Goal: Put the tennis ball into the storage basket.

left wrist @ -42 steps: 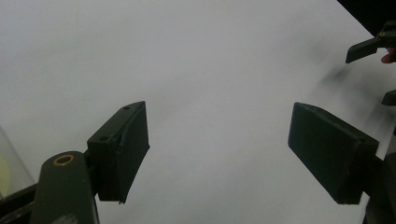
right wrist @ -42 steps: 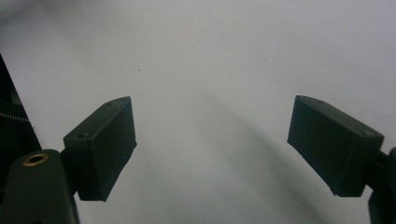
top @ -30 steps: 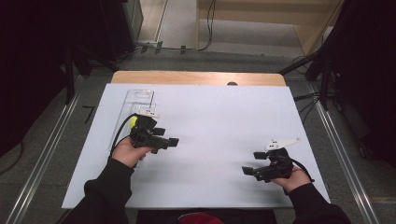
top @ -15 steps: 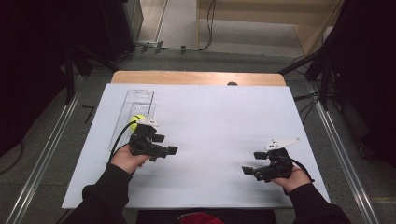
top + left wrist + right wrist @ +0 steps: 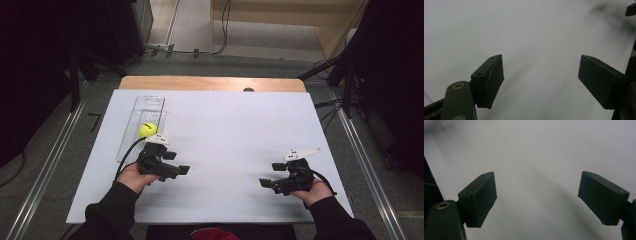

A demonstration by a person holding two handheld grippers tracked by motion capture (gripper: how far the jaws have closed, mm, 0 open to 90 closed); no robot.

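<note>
I see both my left tongs (image 5: 183,170) and right tongs (image 5: 263,183) gaping empty low over the white desk (image 5: 235,130), the yellow ball (image 5: 147,130) already resting in the clear tray (image 5: 150,102) at left.

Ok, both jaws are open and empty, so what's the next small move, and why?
Probably swing the left hand-held gripper back toward the yellow ball. The ball sits free in the clear tray just behind that gripper, whose open jaws point across the bare white table.

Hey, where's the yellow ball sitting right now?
In the high view the yellow ball lies in the clear tray at the table's left side, just beyond the left claw.
</note>
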